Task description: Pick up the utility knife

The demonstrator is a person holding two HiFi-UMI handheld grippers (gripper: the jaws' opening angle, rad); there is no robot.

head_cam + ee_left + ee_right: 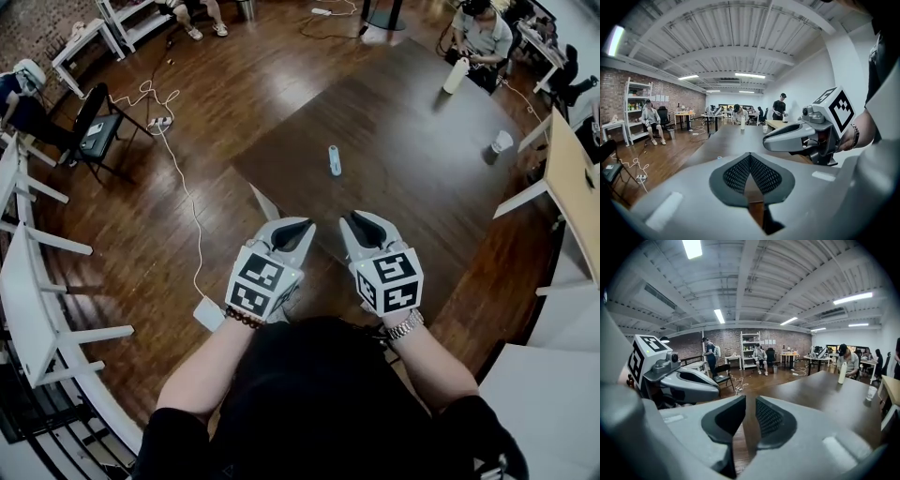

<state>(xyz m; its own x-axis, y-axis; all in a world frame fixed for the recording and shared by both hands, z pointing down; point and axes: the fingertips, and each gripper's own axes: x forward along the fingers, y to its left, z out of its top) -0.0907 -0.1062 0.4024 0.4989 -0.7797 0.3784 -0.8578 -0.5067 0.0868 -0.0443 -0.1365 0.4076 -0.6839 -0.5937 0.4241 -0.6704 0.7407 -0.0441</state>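
The dark brown table (pixel 412 178) fills the middle of the head view, set on a plank floor (pixel 141 216); a person's forearms reach toward its near corner, a gripper in each hand (side by side, apart, both tilted a little downward). The left gripper (pixel 750 155) is clenched; its meshed pads meet at the tips, with nothing between them. The right gripper (pixel 749 400) stands slightly parted; a narrow slot of table shows between its pads, and they press on nothing. Toward the table's far end stand a pale bottle (pixel 455 75) and a white cup (pixel 502 141); the utility knife (pixel 335 159) lies flat near the table's middle, well ahead of both grippers and touched by neither. Each marker cube (pixel 263 281) carries black-and-white square patterns; these are the only markings that can be made out, anything printed on the knife being too small to read.
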